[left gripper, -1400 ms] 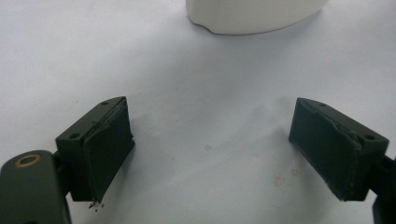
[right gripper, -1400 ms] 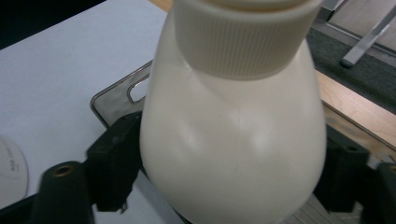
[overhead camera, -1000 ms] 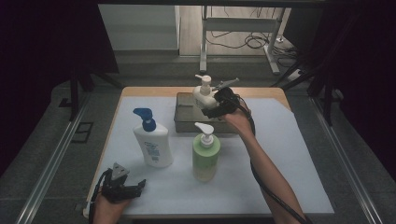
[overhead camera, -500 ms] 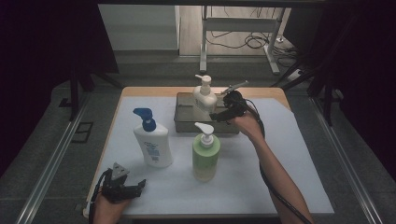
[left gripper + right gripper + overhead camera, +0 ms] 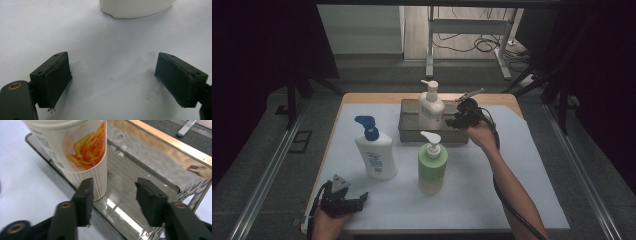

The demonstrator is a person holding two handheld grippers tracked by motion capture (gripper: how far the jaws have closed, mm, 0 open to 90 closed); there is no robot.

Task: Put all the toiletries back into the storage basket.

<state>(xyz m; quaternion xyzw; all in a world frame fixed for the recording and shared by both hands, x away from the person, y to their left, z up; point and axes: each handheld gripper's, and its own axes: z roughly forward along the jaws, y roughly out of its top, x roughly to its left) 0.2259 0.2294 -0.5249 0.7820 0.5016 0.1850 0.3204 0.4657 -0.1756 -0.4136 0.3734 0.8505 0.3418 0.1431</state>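
A cream pump bottle (image 5: 431, 107) with an orange rose print (image 5: 82, 147) stands upright in the metal tray (image 5: 409, 135) at the back of the table. Just to its right, my right gripper (image 5: 453, 121) is open. In the right gripper view the bottle stands beyond the left jaw, outside the gap, and the right gripper (image 5: 113, 185) has only the tray floor (image 5: 140, 177) between its jaws. My left gripper (image 5: 361, 199) rests open near the table's front left corner. In its own view the left gripper (image 5: 112, 75) has bare white table between its jaws.
A white bottle with a blue pump (image 5: 374, 152) stands at centre left, and its base (image 5: 135, 7) shows ahead of the left jaws. A green pump bottle (image 5: 432, 165) stands mid-table, in front of the tray. The white mat (image 5: 522, 165) covers the tabletop.
My right gripper has drawn back to the right and toward the person, away from the cream bottle, which stays upright in the tray. The left gripper has not moved.
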